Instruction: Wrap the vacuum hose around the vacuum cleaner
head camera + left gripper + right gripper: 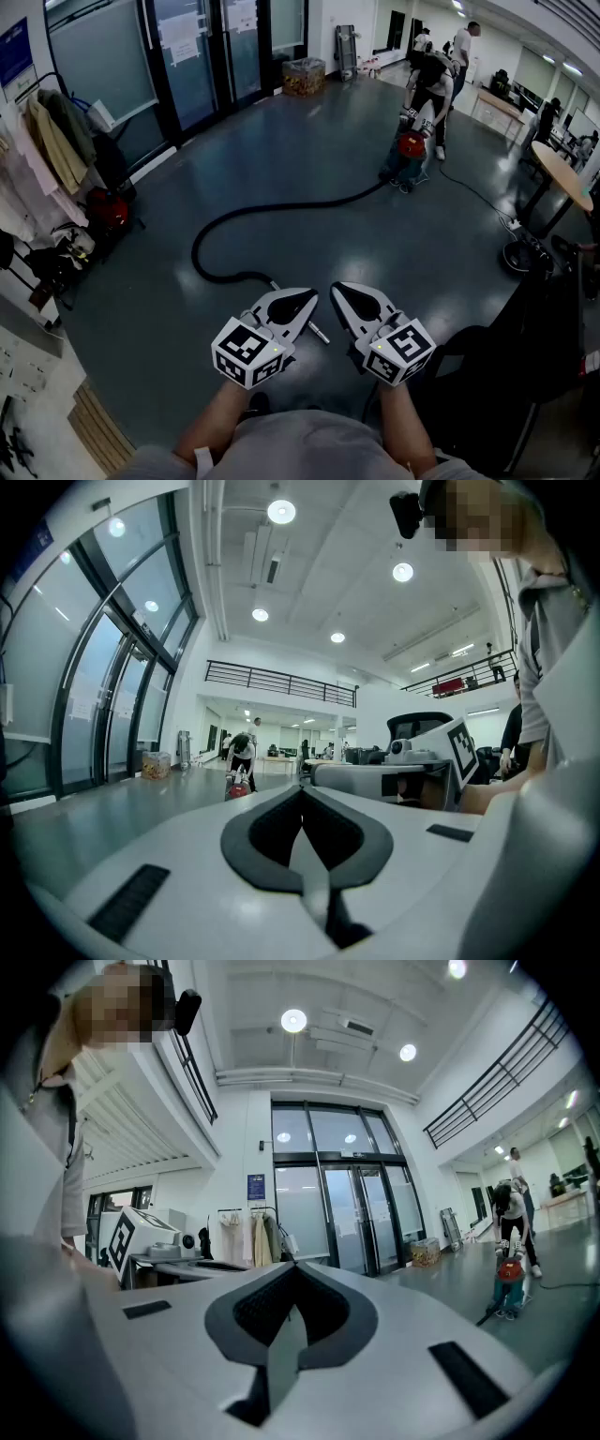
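Where the vacuum hose lies: the black vacuum hose (281, 207) snakes across the grey floor (309, 122), running from the vacuum cleaner toward the wearer, bending left and curling back near the grippers.
Hose end: a metal end tube (320, 331) lies on the floor and shows just past the left gripper in the head view.
Vacuum cleaner: the red vacuum cleaner (411, 145) stands far across the floor, well apart from both grippers. None of the hose is wound on it.
Second person: a second person (431, 80) bends over the vacuum cleaner.
Left gripper: the left gripper (312, 296) is held level, its fingers closed together with nothing between them.
Right gripper: the right gripper (336, 288) is also level, its fingers closed and empty.
Gripper spacing: they sit side by side, tips near each other but apart.
Left wall: coats (56, 141) hang beside the glass doors (202, 56).
Right edge: a round surface (562, 173) and a dark chair (506, 375).
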